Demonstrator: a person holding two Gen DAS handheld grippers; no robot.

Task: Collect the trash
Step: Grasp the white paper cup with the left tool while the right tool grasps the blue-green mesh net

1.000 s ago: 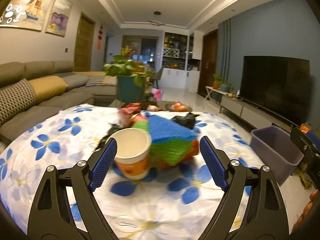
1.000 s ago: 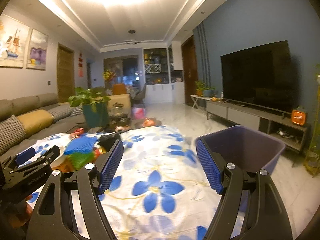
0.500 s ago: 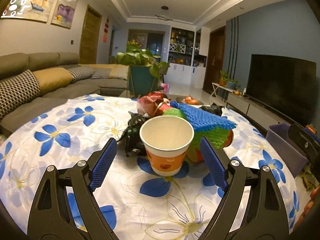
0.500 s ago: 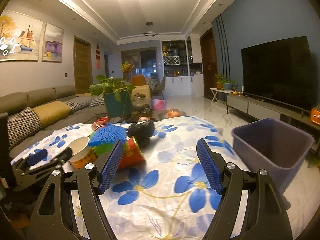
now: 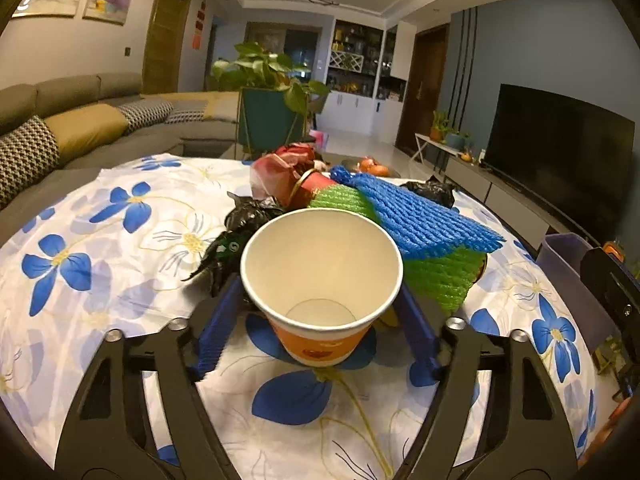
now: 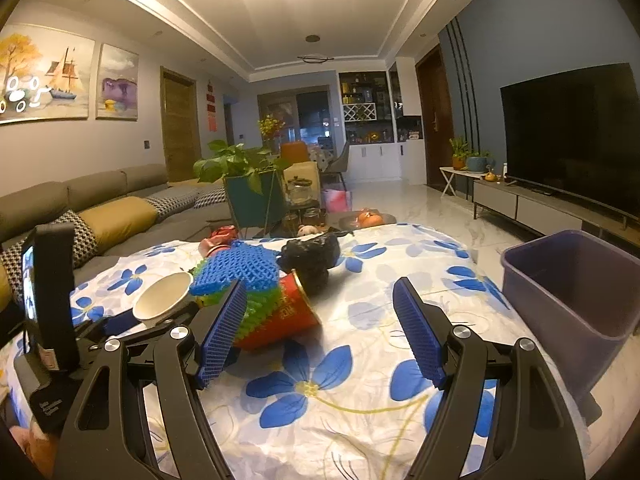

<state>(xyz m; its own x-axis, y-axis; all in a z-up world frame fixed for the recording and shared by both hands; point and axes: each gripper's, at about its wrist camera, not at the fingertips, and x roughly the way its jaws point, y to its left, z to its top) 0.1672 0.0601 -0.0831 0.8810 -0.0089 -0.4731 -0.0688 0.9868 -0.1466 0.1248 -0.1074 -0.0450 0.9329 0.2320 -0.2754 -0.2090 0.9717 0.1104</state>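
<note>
On the floral-clothed table in the living room, I am bracketing the upright white-and-orange paper cup with my left tongs, spread apart on either side, while my right tongs are hanging open beside the purple plastic bin.

One paper cup, one red can and two black bags are lying on the table. Two foam nets, blue and green, are sitting there, and one purple bin is standing beside it.

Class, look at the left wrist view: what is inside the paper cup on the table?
The paper cup looks empty: its pale inner wall and round bottom show, with nothing lying in it. Only the near inner wall, just below the rim, is hidden.
</note>
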